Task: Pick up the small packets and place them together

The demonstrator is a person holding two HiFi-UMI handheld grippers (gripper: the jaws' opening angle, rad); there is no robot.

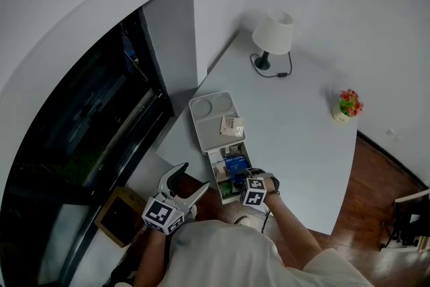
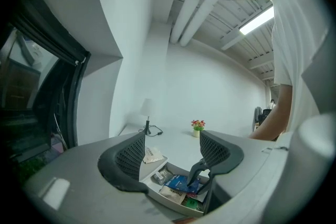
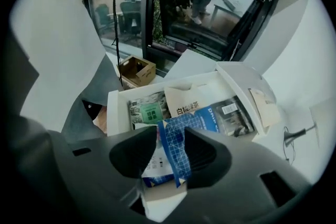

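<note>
Step in hand: gathering, as I judge it; the right gripper [image 1: 245, 178] is down in the near compartment of the tray [image 1: 195, 123] with a blue packet [image 1: 235, 163], either setting it among the others or taking it up
Head view, tabletop: the white tabletop [image 1: 295, 144] carries the tray at its near edge, with a lamp [image 1: 273, 33] and a small flower pot [image 1: 348, 106] well apart from it on the far side
Head view, packets: several lie together in the tray's near compartment; one beige packet [image 1: 232, 124] lies alone on the flat far section
Head view, left gripper: the left gripper [image 1: 188, 183] hangs off the tabletop's edge, beside the tray
Left gripper view: jaws wide apart with nothing between them, pointing level across the tabletop; only here is one dark jaw of the right gripper seen from the side, its end down on the blue packet inside the compartment
Right gripper view: jaws narrow, closed on the near end of the blue packet, whose length runs away over the heap; only here do a green packet [image 3: 148, 112] and a white printed packet [image 3: 185, 103] beside it show plainly, with a cardboard box [image 3: 137, 70] on the floor beyond
Next move: if this is a placing, the jaws should part and lift clear without dragging the heap; the lone beige packet then needs a reach past the compartment to bring it in
</note>
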